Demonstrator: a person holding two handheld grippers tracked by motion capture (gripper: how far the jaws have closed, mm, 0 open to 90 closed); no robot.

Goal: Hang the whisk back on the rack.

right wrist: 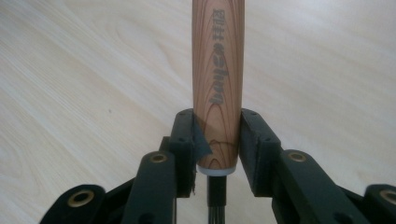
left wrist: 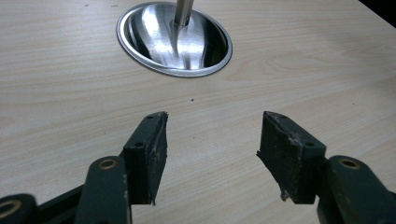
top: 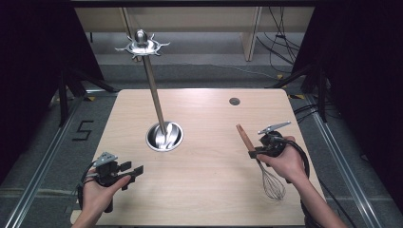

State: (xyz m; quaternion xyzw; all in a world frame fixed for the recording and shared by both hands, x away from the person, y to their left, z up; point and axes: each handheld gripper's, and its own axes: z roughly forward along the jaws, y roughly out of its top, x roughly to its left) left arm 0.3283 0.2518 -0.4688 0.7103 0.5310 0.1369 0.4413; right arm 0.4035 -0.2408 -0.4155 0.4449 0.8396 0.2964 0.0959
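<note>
On the pale wooden table (top: 204,180), the right gripper (right wrist: 217,140) clamps a wooden-handled wire whisk (right wrist: 217,70), its lettering unreadable; the left gripper (left wrist: 212,140) gapes wide.

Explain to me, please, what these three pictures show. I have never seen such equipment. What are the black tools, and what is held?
A person sits at a wooden table and holds a black two-jaw gripper in each hand. One camera looks down from above; the other two ride on the grippers. The left gripper is open and holds nothing. The right gripper is shut on the wooden handle of a whisk. On the table stands a metal stand: a round bowl-shaped base with a tall pole and hooks at the top.
</note>
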